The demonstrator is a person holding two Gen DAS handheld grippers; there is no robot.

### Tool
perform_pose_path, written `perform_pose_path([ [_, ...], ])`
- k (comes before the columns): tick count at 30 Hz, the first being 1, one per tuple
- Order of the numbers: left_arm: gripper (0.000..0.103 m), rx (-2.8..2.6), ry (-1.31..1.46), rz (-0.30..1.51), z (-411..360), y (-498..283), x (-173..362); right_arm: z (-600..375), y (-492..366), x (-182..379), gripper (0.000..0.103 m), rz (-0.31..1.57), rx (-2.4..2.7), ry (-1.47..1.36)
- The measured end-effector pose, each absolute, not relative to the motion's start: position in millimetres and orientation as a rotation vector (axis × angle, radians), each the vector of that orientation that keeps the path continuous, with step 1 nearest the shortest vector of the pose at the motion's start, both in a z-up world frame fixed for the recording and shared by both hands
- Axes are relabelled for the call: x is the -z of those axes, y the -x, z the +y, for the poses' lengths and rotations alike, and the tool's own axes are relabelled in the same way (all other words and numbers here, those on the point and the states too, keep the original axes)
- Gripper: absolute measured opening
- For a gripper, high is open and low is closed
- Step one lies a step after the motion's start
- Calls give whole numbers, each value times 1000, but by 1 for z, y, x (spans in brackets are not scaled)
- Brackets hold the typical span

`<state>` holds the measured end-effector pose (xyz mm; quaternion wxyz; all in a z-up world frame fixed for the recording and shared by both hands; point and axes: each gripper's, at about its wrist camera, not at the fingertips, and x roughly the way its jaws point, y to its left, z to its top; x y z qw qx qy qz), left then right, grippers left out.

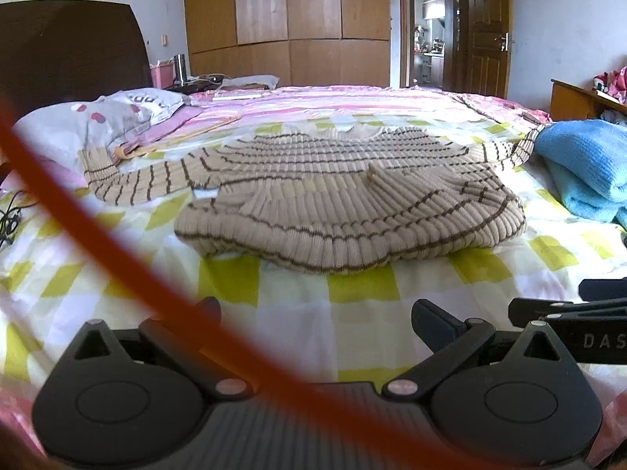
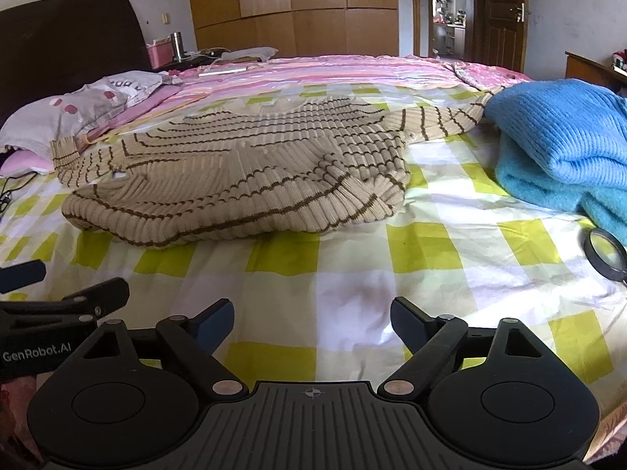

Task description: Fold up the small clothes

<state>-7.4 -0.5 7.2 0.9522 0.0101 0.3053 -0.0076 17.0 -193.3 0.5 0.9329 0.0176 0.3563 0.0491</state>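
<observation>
Right wrist view: beige striped sweater [image 2: 235, 172] spread on checked bed [image 2: 352, 274], blue knit [image 2: 556, 145] far right; right tool [image 2: 311, 323] and left tool [image 1: 313, 321] wide apart, empty.

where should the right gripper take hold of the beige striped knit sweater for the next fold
Probably the sleeve stretched out toward the blue knitted garment on the beige brown-striped knit sweater. It lies flat and free on the checked sheet. The right gripper, open, could slide one finger under near the cuff, coming from the near side.
</observation>
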Motion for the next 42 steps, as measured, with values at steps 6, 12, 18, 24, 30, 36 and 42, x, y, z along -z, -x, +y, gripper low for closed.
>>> perform_pose_path([
  [6, 103, 23, -24, 615, 2, 0, -13, -194, -25, -6, 85, 720, -108, -49],
  [12, 103, 32, -38, 612, 4, -9, -16, -192, -35, -5, 75, 737, -133, -40],
  [18, 103, 24, -53, 599, 14, -21, -23, -199, -49, -17, 71, 694, -141, -51],
  [24, 103, 2, -72, 577, 36, -43, -32, -204, -83, -25, 70, 673, -149, -48],
  [30, 103, -6, -97, 591, 60, -82, -26, -202, -127, -23, 70, 676, -162, -6],
  [36, 103, -3, -57, 641, 82, -120, -12, -198, -176, -10, 70, 736, -217, -14],
  [42, 86, 90, -20, 687, 94, -145, -13, -197, -199, 0, 59, 798, -288, -45],
])
